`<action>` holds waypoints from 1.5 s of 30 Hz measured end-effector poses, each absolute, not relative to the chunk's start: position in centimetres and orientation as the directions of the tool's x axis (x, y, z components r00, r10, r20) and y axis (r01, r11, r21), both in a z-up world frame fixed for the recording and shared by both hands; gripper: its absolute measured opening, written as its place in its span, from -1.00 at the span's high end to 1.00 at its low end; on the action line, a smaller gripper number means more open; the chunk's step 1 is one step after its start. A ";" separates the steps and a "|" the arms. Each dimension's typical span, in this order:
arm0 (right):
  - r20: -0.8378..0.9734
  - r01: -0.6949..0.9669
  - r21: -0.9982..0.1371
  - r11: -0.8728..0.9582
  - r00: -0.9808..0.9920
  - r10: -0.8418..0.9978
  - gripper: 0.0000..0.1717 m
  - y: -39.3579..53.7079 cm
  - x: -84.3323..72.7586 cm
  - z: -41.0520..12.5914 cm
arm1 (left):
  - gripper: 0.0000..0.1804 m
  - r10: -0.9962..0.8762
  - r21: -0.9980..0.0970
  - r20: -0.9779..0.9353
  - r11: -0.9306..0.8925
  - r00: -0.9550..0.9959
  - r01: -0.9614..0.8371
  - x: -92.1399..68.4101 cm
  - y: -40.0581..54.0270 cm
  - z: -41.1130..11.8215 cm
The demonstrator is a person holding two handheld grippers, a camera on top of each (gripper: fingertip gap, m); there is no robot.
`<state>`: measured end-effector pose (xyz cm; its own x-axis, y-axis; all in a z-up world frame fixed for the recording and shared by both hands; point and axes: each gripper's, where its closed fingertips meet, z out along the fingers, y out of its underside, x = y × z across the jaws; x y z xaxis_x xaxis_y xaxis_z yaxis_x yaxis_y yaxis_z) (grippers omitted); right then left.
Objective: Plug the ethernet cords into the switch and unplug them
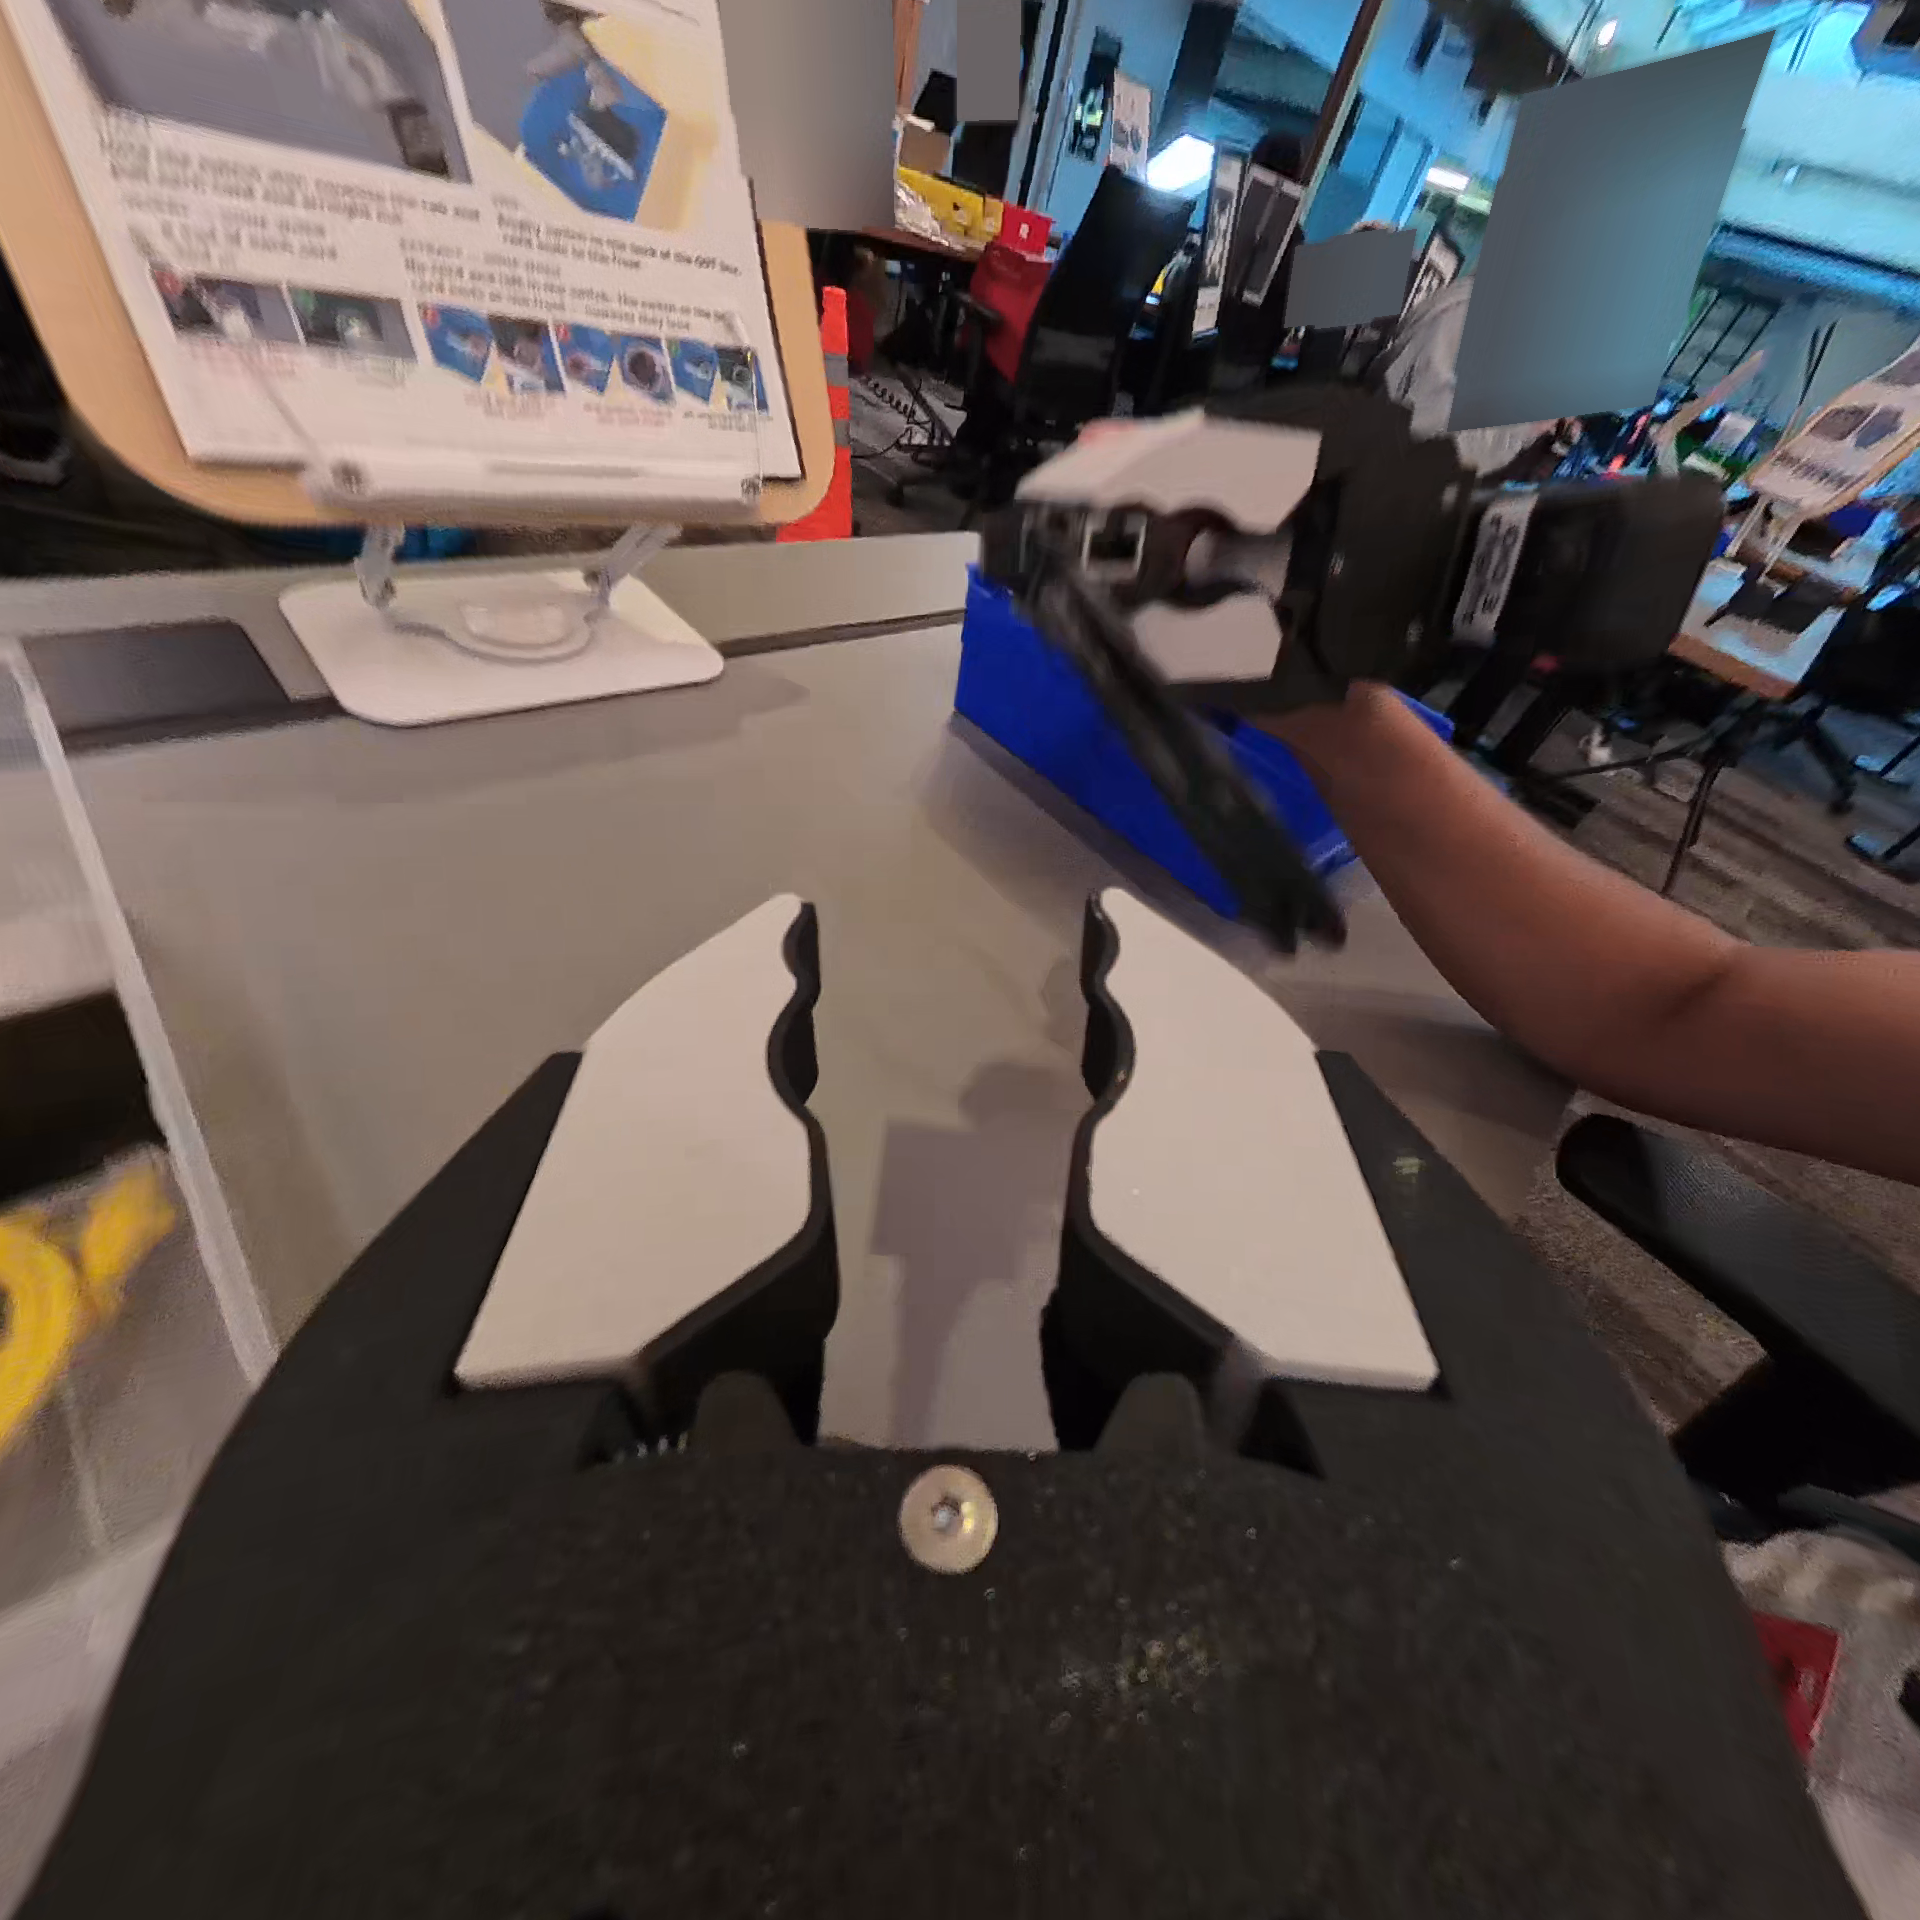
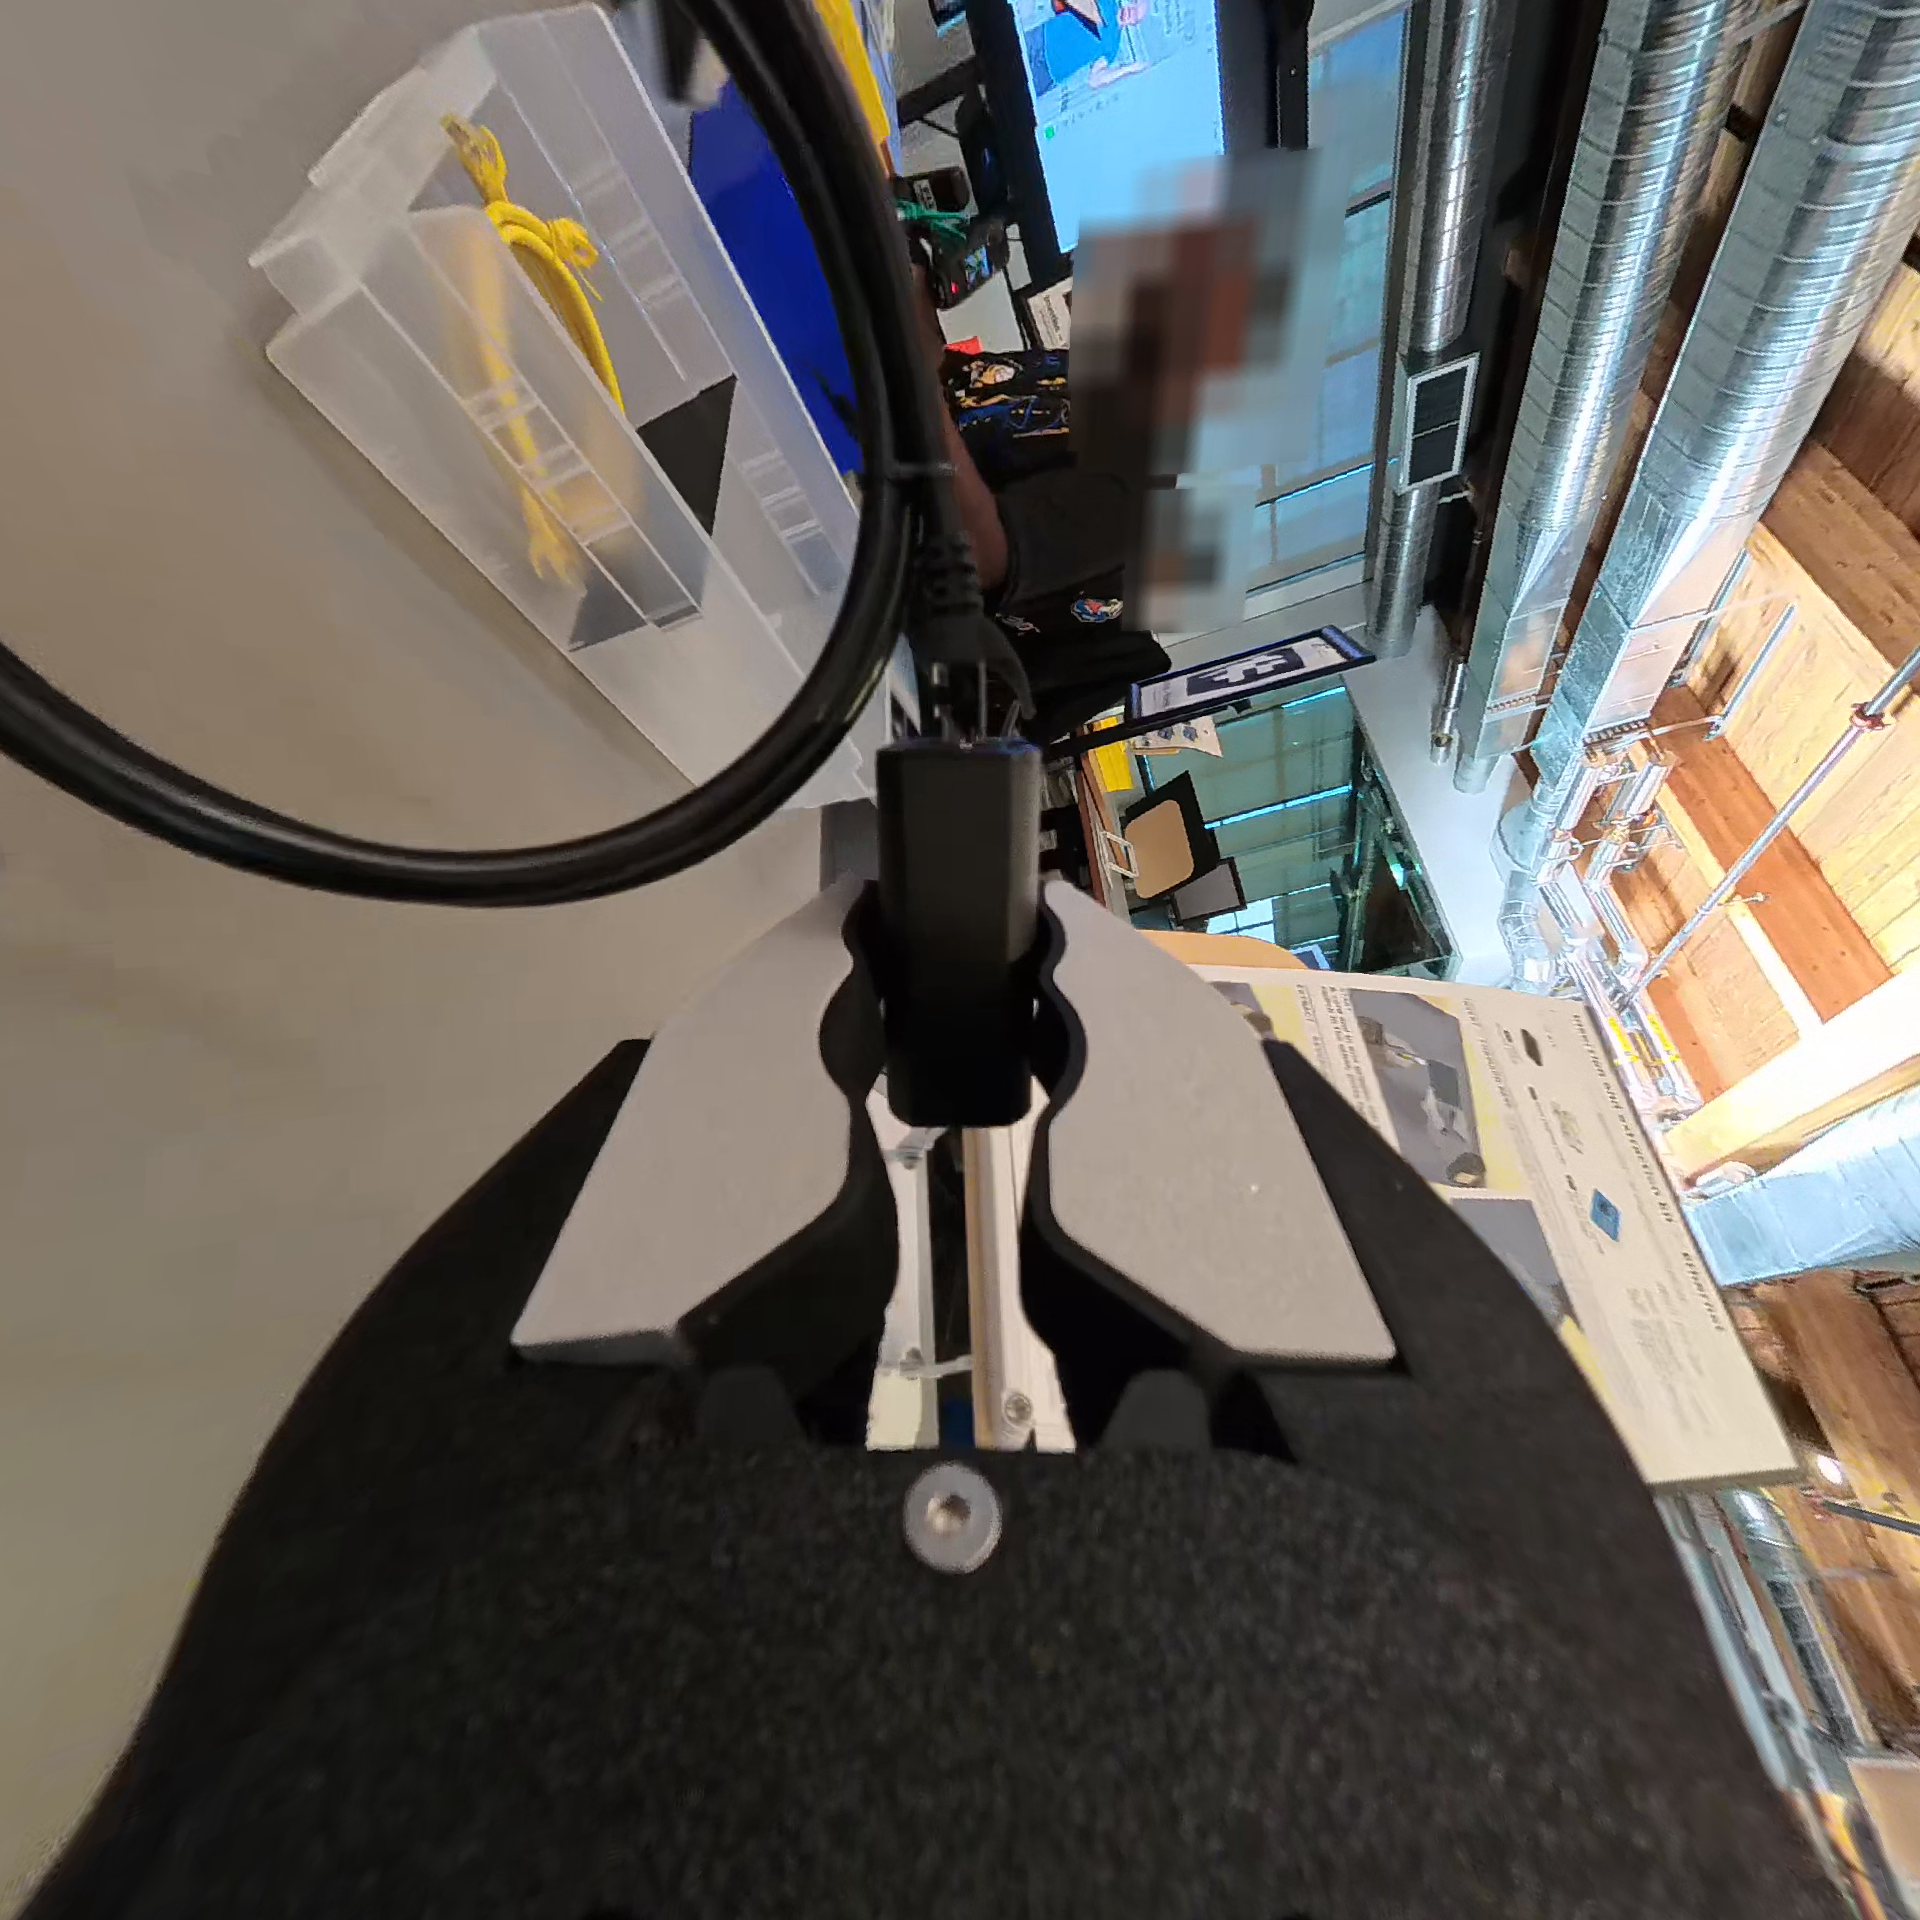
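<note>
My left gripper (image 1: 951, 904) is open and empty, with only the grey table (image 1: 520, 935) showing between its fingers. My right gripper (image 2: 956, 904) is shut on a black switch (image 2: 956, 935), both pads pressing its sides. A black cable (image 2: 727, 810) leaves the switch's far end and loops to the left. In the left wrist view the right gripper (image 1: 1081, 561) holds the switch (image 1: 1174, 769) tilted in the air above a blue bin (image 1: 1081, 727). Yellow ethernet cords (image 2: 530, 312) lie in a clear tray (image 2: 343, 343); they also show in the left wrist view (image 1: 42, 1309).
An instruction sheet on a white stand (image 1: 416, 260) is at the table's back left. A person's forearm (image 1: 1558, 935) reaches in from the right. A black chair armrest (image 1: 1714, 1226) is at the right edge. There is about 15 centimeters between the tips of the two grippers.
</note>
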<state>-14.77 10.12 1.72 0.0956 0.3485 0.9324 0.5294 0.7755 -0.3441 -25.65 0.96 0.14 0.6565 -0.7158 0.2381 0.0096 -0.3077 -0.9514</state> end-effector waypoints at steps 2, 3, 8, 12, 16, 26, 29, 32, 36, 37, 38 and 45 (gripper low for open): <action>0.943 0.552 -0.311 0.774 0.075 0.326 0.72 10.1 -14.4 1.9 | 0.44 -0.699 -0.939 0.288 -0.341 0.654 0.049 -27.0 -0.4 -3.7; 0.946 0.560 -0.298 0.773 0.064 0.319 0.72 10.1 -14.3 1.9 | 0.43 -0.685 -0.929 0.316 -0.363 0.656 0.068 -27.5 -1.2 -5.9; 0.942 0.581 -0.297 0.758 0.050 0.331 0.72 10.8 -13.7 1.4 | 0.44 -0.633 -0.899 0.382 -0.425 0.673 0.111 -29.0 -2.5 -10.3; 0.935 0.592 -0.306 0.746 0.041 0.351 0.72 11.3 -13.5 0.7 | 0.44 -0.637 -0.895 0.392 -0.430 0.664 0.117 -29.6 -2.0 -10.3; 0.936 0.603 -0.294 0.742 0.023 0.352 0.72 11.6 -13.7 0.0 | 0.44 -0.628 -0.902 0.367 -0.422 0.686 0.096 -30.1 -1.9 -10.5; 0.941 0.629 -0.249 0.737 -0.022 0.337 0.72 11.6 -13.8 -1.0 | 0.55 -0.756 -0.847 0.046 -0.376 0.653 -0.375 -37.4 0.5 -7.7; 0.935 0.621 -0.270 0.736 -0.013 0.354 0.72 11.7 -13.9 -1.0 | 0.52 -0.722 -0.751 -0.097 -0.399 0.685 -0.526 -41.2 4.7 -8.2; 0.936 0.628 -0.267 0.731 -0.012 0.352 0.72 11.8 -13.6 -0.9 | 0.56 -0.764 -0.620 -0.183 -0.398 0.618 -0.676 -42.4 7.2 -10.3; 0.936 0.638 -0.267 0.722 -0.007 0.353 0.72 12.0 -13.0 -0.9 | 0.59 -0.809 -0.414 -0.154 -0.468 0.567 -0.781 -43.8 8.9 -13.8; 0.935 0.637 -0.271 0.721 -0.004 0.355 0.72 12.1 -13.0 -0.9 | 0.60 -0.814 -0.361 -0.168 -0.475 0.557 -0.803 -44.4 9.3 -14.6; 0.934 0.637 -0.275 0.721 -0.001 0.357 0.72 12.1 -12.9 -0.8 | 0.63 -0.814 -0.310 -0.179 -0.486 0.553 -0.817 -44.9 9.6 -15.3; 0.932 0.640 -0.281 0.715 0.006 0.362 0.72 12.4 -12.6 -0.7 | 0.87 -0.810 -0.430 -0.140 -0.468 0.570 -0.772 -43.7 9.8 -11.8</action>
